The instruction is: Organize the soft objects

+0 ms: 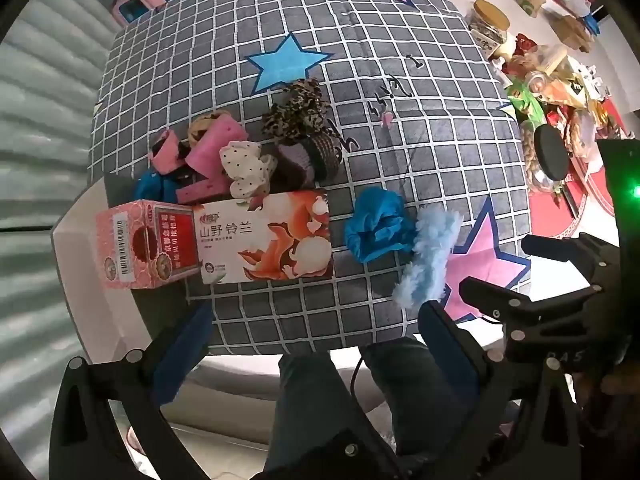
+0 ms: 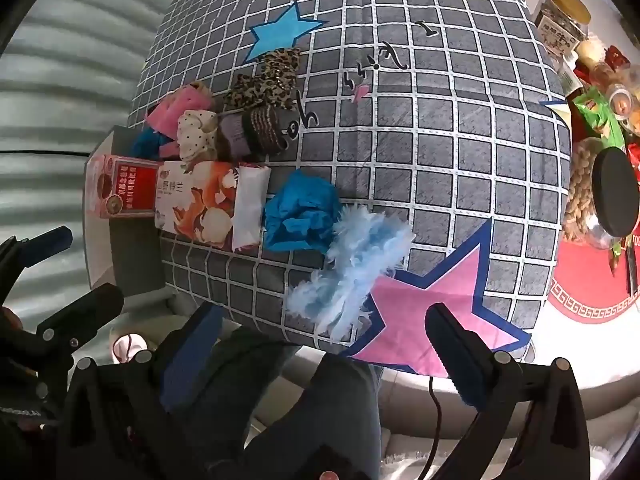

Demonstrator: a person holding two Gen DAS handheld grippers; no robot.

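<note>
Both tools hang wide open and empty above the checked cloth (image 2: pixel 440 128): left tool (image 1: pixel 316 344), right tool (image 2: pixel 324 344), so this looks like the pause before a pick. The fluffy blue piece (image 2: pixel 356 264) lies low centre, touching the crumpled blue cloth (image 2: pixel 300 212); the next move calls for a drop onto it. No bin shows, only the tissue pack (image 2: pixel 200 208) and pink box (image 2: pixel 124 192) at left, contents unseen.

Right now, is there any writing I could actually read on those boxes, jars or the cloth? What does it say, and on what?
"山野铃兰": big characters on the tissue pack with the orange and white flowers.
Pink box: barcode and red label with characters, too small to read.
Checked cloth: black cursive script, not legible.
Gold-lidded jar: label blurred.
Green packet: print too small.
Red mat: only a key-pattern border.
</note>
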